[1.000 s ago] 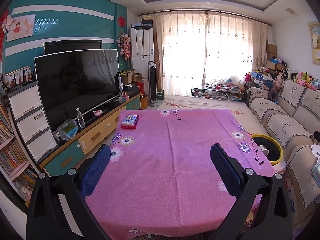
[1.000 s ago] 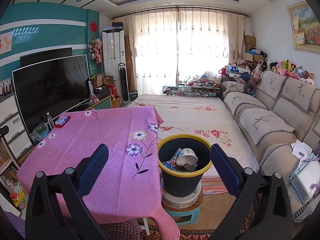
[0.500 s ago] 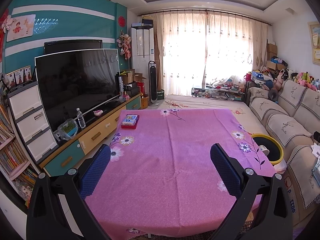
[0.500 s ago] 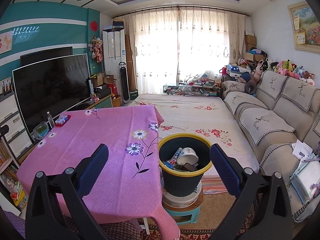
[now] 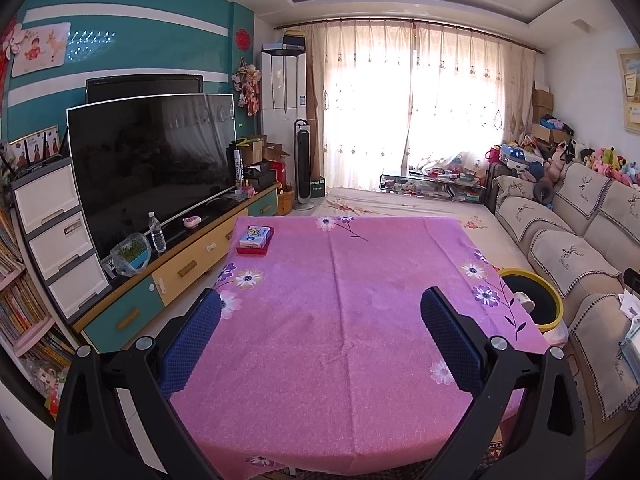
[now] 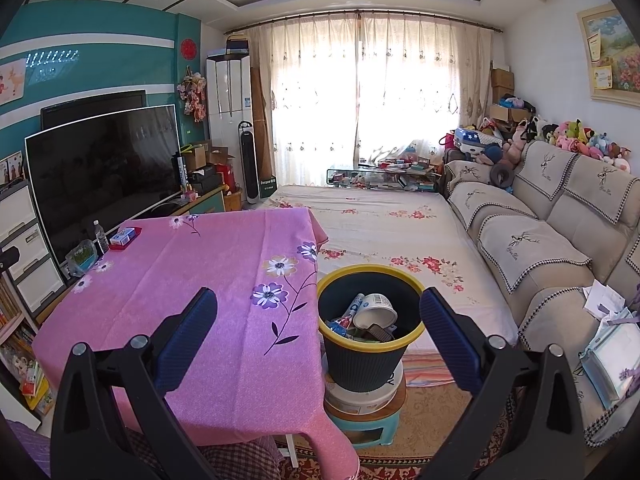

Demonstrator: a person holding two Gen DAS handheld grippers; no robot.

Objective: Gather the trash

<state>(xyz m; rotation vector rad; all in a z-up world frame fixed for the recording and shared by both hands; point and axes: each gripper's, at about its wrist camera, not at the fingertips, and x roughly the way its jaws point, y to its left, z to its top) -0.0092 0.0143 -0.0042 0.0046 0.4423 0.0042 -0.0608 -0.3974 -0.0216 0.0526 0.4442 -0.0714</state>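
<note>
Both grippers, left [image 5: 320,320] and right [image 6: 318,320], were held with fingers wide, empty. Trash was seen in the bin [image 6: 370,350], right of the worktop [image 5: 352,320]. Collection was judged done; only a box [image 5: 254,238] was left far-left.

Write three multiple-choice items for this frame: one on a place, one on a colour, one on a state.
1. Where does the trash bin stand?
A. on the pink table
B. beside the table, raised on a white tub and a stool
C. on the sofa

2. What colour is the bin's rim?
A. yellow
B. red
C. white

3. How do the two grippers stand?
A. both shut on trash
B. left shut, right open
C. both open and empty

Answers: 1 B, the bin sits off the pink table edge on a stacked tub and stool. 2 A, a yellow band rings its top. 3 C, the left gripper and right gripper show wide gaps, nothing between.
</note>
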